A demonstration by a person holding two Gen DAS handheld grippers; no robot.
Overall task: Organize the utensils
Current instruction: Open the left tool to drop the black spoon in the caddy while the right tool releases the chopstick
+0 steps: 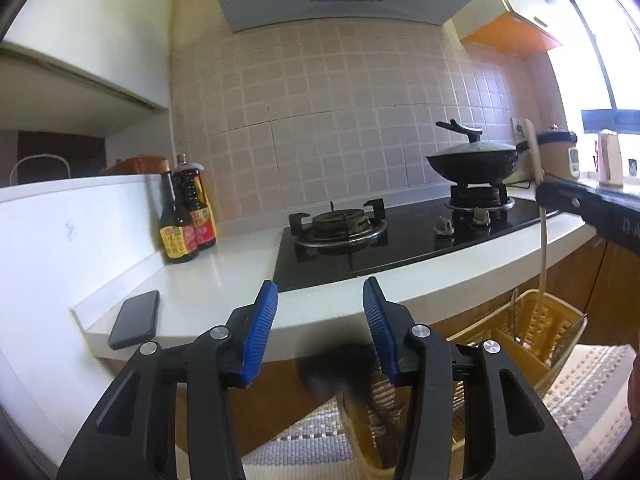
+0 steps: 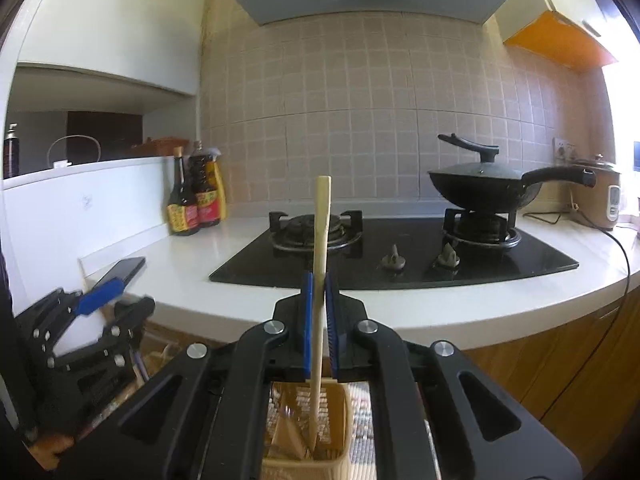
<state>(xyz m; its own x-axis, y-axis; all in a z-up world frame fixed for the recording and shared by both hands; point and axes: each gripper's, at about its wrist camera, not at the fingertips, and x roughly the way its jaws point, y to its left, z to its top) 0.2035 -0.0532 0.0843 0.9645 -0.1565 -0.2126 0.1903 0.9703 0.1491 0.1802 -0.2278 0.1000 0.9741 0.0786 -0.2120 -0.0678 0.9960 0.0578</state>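
My right gripper (image 2: pixel 319 280) is shut on a pale wooden utensil handle (image 2: pixel 321 240) that stands upright, its lower end inside a yellow slotted utensil basket (image 2: pixel 336 456) below the counter edge. In the left wrist view the same handle (image 1: pixel 543 248) hangs from the right gripper (image 1: pixel 560 200) into the basket (image 1: pixel 560 328), which holds other utensils. My left gripper (image 1: pixel 320 300) is open and empty, in front of the counter edge; it also shows in the right wrist view (image 2: pixel 100 296) at the lower left.
A white counter (image 1: pixel 224 280) carries a black gas hob (image 1: pixel 400 240), a lidded black wok (image 1: pixel 472 160), sauce bottles (image 1: pixel 184 216) and a phone (image 1: pixel 134 320). A rice cooker (image 2: pixel 600 196) with a cord stands at the right. A woven mat (image 1: pixel 304 440) lies on the floor.
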